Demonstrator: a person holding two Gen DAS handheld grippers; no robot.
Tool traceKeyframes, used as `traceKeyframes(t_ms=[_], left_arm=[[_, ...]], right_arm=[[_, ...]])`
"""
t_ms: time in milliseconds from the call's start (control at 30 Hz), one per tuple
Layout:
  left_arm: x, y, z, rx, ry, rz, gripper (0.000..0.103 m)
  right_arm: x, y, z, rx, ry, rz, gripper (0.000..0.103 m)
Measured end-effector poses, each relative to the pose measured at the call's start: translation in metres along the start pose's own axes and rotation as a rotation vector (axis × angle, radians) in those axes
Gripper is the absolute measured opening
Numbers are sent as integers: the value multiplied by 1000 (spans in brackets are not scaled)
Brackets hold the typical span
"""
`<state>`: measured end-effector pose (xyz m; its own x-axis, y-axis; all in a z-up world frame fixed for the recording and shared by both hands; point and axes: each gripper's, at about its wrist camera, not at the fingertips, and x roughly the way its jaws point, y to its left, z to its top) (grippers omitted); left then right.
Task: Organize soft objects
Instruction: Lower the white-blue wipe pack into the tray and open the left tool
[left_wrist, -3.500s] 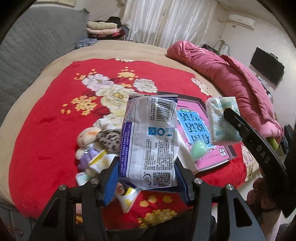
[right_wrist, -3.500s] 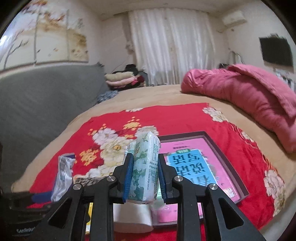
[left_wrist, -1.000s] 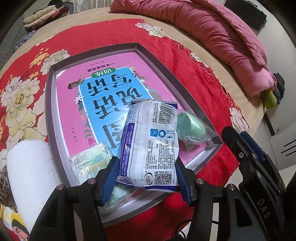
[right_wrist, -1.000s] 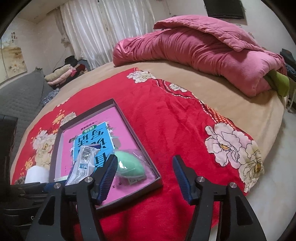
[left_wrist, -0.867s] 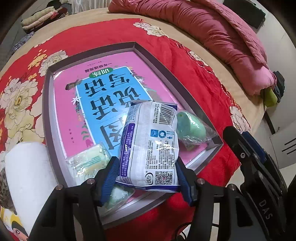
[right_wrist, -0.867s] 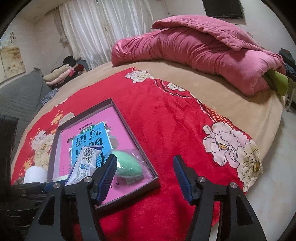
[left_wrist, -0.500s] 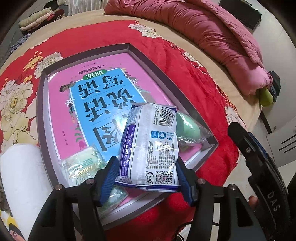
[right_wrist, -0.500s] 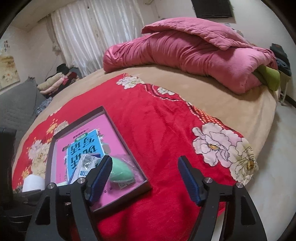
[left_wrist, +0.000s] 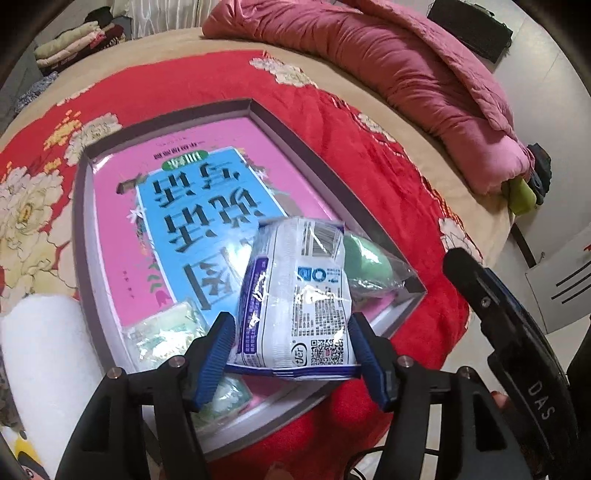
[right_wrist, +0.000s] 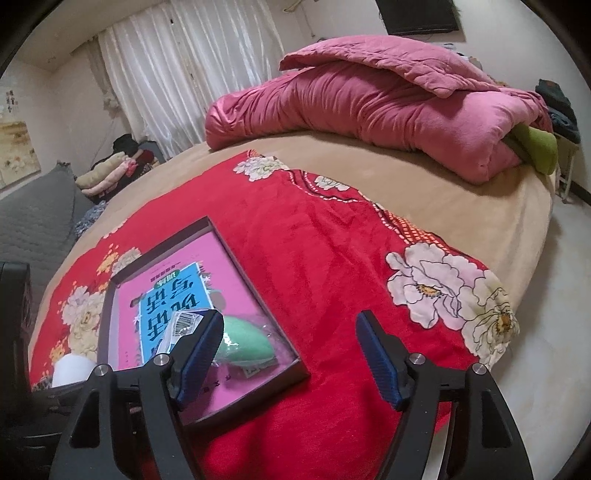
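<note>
Left wrist view: left gripper (left_wrist: 293, 352) jaws opening, white packet (left_wrist: 295, 302) between them, right pad touching, over tray (left_wrist: 343, 206) near corner. Beside it: green sponge bag (left_wrist: 369, 260), tissue pack (left_wrist: 162, 328). Right gripper (right_wrist: 290, 356) spread wide, empty, above red blanket (right_wrist: 332, 258).
</note>
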<state>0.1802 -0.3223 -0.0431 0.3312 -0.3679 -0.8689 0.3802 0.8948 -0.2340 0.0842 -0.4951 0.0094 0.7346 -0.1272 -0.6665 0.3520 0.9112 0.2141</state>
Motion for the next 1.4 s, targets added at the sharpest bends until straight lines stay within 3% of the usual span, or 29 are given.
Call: traceKeyframes(t_ms=[367,900,1400], left_arm=[[-18,4,2,23,-65,-30,63],[-48,21,-12,11,-107,82,63],[-72,42,-39,-29,-126,105,64]], right_arm=[[2,-3,-1,17,-3,6,76],[5,23,-8,-89,31,36,77],[2,46,-16,-178,37,-9,77]])
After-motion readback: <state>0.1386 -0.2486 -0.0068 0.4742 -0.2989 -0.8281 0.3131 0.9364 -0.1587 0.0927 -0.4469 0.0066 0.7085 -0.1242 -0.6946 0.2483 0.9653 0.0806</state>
